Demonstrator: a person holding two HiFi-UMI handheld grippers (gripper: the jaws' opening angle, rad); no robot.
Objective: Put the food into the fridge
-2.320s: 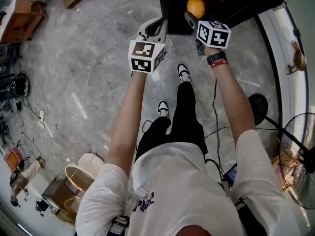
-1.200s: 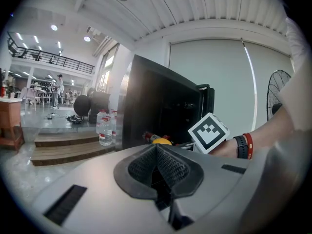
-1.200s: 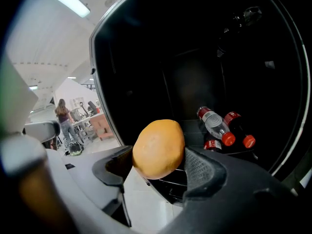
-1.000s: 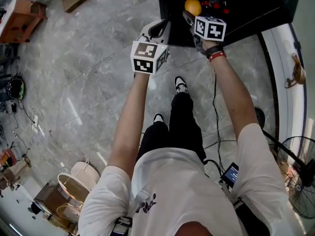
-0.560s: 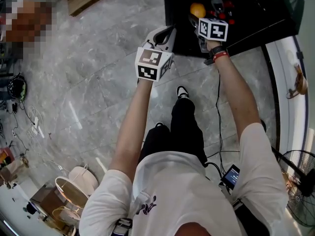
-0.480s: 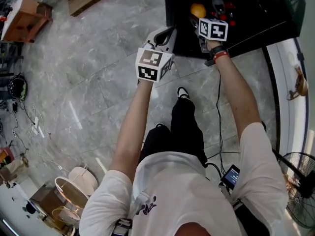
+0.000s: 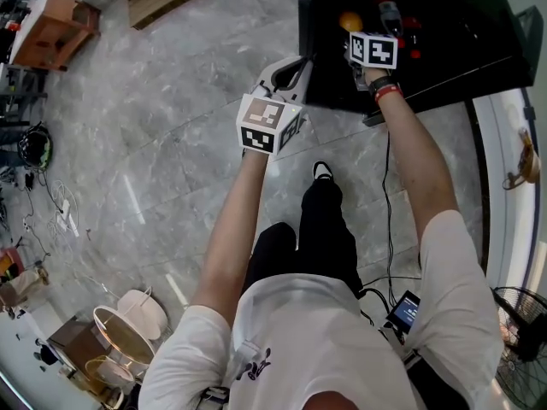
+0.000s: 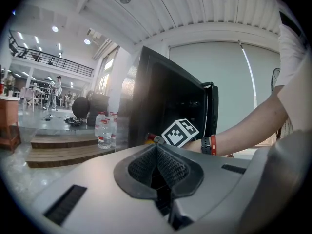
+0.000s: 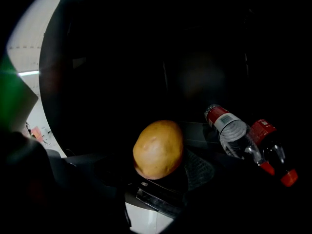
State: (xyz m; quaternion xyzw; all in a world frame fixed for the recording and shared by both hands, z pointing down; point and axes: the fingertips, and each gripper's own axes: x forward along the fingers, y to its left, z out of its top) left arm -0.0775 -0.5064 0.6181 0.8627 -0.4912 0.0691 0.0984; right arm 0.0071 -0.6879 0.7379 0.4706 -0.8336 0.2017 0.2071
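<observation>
While your right gripper (image 7: 354, 32) pinches the orange fruit (image 9: 158, 149), jaws spread wide around it, the main risk is the release. The fruit sits between the pads, just inside the mouth of the fridge (image 8: 141, 106). It's round, so I expect it to roll the moment the pads let go. If you open with it hanging above the shelf rather than resting on it, it can bounce back out under the jaws and onto the floor (image 7: 171, 161).

Second risk: the clear bottle (image 9: 231, 130) and the red bottle (image 9: 273, 152) lie on their sides right of the jaws and a bit ahead. Swing the jaws right or push deep and you knock them. They're round too, so they roll. A loose fruit running right does the same.

Third: visibility. The interior ahead of the jaws is near black in the right gripper view. I can't make out the shelf surface below the jaws, so the drop height is a guess. Set down by contact, not by eye.

Grip: the pads look to catch only the lower part of the fruit, and the top stands clear of them. A sharp wrist tilt may let it pop out.

Left gripper (image 8: 156, 155): jaws pressed together, nothing between them, outside the fridge and left of the right jaws. It's near the fridge's outer wall, so lean in and it clips it. It steadies nothing, so you have no backup if something rolls.
</observation>
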